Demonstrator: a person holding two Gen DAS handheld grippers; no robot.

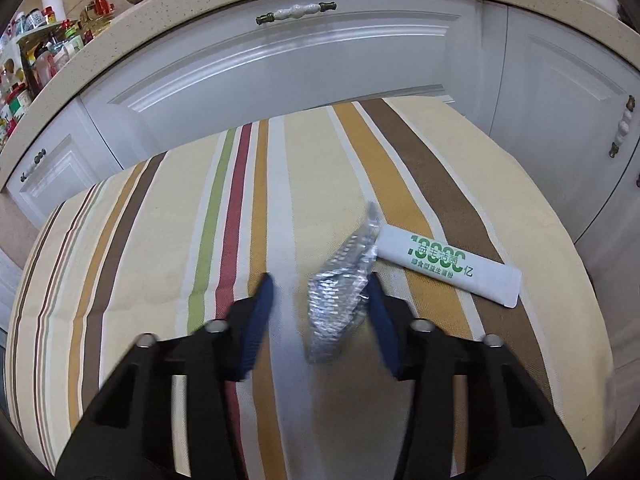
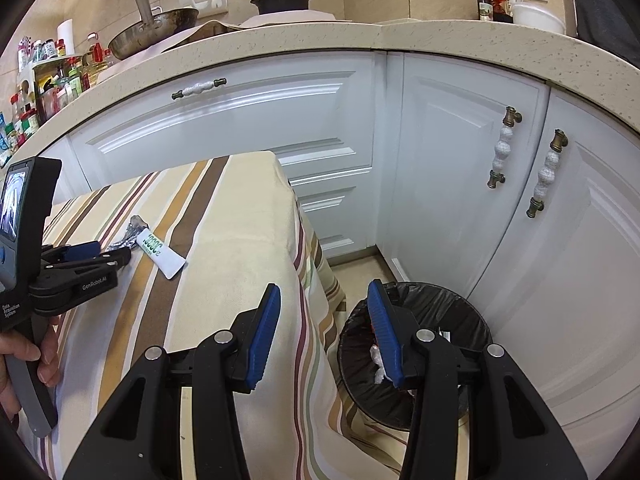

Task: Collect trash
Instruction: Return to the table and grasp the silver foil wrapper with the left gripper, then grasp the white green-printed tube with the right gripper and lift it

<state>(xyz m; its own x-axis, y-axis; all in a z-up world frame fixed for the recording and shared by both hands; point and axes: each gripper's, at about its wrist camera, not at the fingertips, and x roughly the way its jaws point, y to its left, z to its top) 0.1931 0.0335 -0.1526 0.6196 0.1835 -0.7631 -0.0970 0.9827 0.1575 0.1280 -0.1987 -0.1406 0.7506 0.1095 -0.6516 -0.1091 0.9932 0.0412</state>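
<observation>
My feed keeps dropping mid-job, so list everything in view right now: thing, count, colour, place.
Crumpled foil wrapper: one, silver, on the tablecloth between the left gripper's fingers, against one pad only.
Flat paper sachet: one, white with green print, on the cloth, touching the foil.
Striped tablecloth: one, cream with brown, orange, red and green stripes, over the table.
Round bin with black liner: one, on the floor beside the table, some trash inside.
Cabinet doors: several, white, behind the table.
Wok: one, metal, on the counter.
Bottles and jars: many, mixed colours, far left of the counter.
Left gripper: black, blue pads, open.
Right gripper: open, empty, over the table edge and bin.
Hand: one, holding the left gripper's handle.
</observation>
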